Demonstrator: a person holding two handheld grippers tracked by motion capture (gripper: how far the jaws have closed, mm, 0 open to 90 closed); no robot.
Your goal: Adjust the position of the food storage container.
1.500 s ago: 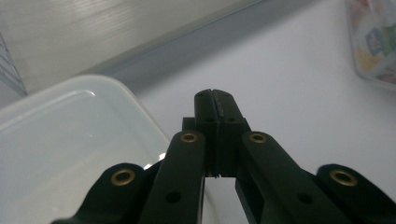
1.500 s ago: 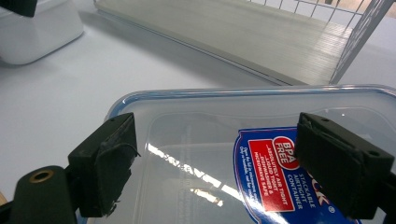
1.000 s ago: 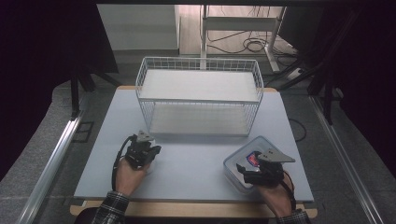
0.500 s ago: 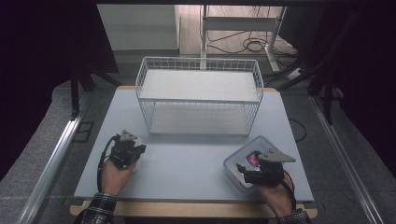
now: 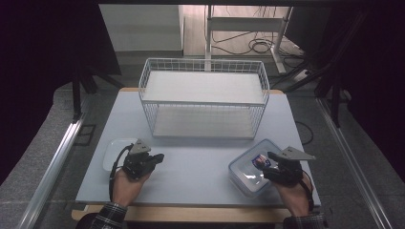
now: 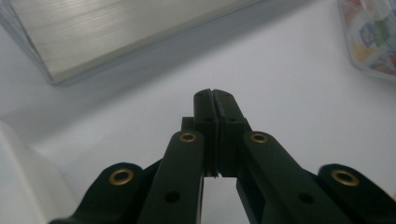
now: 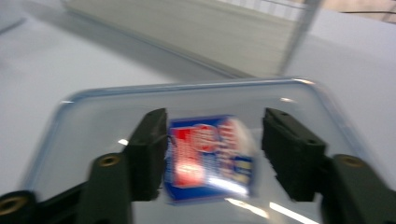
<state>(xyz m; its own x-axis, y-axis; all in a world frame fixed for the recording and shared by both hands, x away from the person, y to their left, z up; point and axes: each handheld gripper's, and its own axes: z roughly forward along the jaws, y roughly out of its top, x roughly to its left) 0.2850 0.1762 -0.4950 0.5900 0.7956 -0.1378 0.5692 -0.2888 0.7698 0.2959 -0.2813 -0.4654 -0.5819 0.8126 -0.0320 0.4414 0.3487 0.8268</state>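
Lying between spread fingers: packet.

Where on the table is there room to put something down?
The biggest bare patch is the middle front of the table, between the left gripper and the clear box, in front of the wire basket. There are also narrow strips on either side of the basket. It is crowded at the front left, around the white tray, and at the front right, where the right gripper hangs over the box.

A white wire basket stands on the table.
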